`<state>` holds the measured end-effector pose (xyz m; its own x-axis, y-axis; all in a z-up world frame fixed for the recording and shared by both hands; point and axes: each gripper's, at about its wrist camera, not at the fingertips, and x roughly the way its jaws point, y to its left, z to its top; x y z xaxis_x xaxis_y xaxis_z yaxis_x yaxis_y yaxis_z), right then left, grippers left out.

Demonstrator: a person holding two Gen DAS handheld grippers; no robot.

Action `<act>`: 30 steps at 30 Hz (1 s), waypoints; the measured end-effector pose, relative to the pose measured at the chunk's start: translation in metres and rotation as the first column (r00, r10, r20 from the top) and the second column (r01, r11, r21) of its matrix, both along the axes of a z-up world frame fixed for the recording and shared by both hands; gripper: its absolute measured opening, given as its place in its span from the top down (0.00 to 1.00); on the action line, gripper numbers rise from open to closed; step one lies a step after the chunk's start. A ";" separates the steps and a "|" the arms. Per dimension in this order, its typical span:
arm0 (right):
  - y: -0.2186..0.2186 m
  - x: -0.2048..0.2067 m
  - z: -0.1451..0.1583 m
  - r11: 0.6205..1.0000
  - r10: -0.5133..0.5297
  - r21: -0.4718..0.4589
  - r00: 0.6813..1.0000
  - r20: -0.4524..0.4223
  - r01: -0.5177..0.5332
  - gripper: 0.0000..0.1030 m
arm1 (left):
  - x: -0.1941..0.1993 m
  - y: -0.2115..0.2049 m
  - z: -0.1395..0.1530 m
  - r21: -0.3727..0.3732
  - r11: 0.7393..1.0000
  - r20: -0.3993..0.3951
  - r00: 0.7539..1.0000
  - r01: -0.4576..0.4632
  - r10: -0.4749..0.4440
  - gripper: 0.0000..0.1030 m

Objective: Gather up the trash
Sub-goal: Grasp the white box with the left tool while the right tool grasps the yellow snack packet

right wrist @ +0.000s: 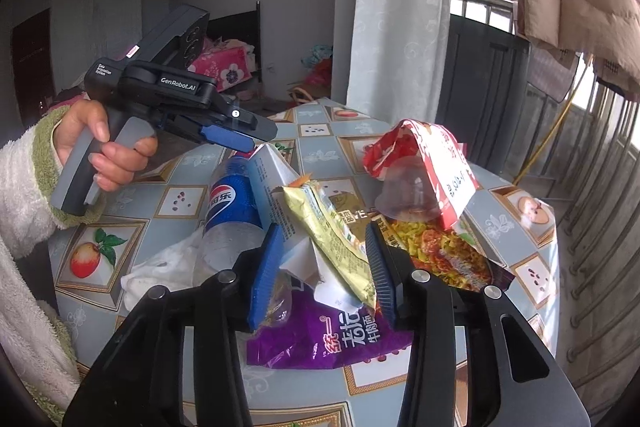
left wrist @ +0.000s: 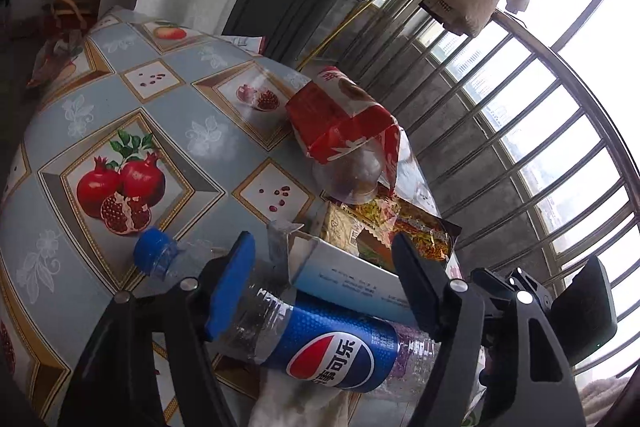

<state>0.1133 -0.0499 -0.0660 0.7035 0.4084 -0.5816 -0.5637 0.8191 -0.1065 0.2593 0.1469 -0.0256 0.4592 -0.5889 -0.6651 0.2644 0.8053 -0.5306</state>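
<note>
A pile of trash lies on the fruit-patterned table (left wrist: 60, 131). A Pepsi bottle (left wrist: 332, 343) with a blue cap lies on its side, and my left gripper (left wrist: 322, 237) hovers open over its neck end, one finger on each side, apart from it. From the right wrist view this left gripper (right wrist: 256, 139) hangs just above the cap. My right gripper (right wrist: 323, 227) is open around a gold wrapper (right wrist: 336, 243) and a white carton's (right wrist: 268, 183) torn end; its right pad grazes the wrapper. A purple noodle packet (right wrist: 332, 343) lies beneath.
A red snack bag (right wrist: 432, 155) covers a clear plastic cup (right wrist: 404, 195) beside a noodle-picture packet (right wrist: 440, 251). Crumpled white tissue (right wrist: 160, 267) lies left of the bottle. A hand in a fluffy sleeve (right wrist: 24, 187) holds the left gripper. Window bars (left wrist: 520, 147) stand past the table's edge.
</note>
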 end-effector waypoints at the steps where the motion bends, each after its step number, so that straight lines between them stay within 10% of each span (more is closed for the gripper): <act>1: 0.000 0.002 -0.002 1.000 0.003 0.002 1.000 -0.006 -0.003 0.64 | 0.002 -0.001 -0.002 0.006 1.000 -0.018 1.000 -0.005 0.005 0.36; 11: -0.005 0.017 -0.013 0.995 0.034 0.094 0.997 -0.067 -0.027 0.88 | 0.015 -0.011 -0.012 0.024 0.999 -0.107 0.994 -0.028 0.031 0.57; 30: -0.023 0.005 0.000 0.980 -0.035 0.193 0.997 -0.068 0.048 0.97 | -0.001 -0.006 0.014 0.005 0.998 -0.013 0.998 -0.059 0.059 0.86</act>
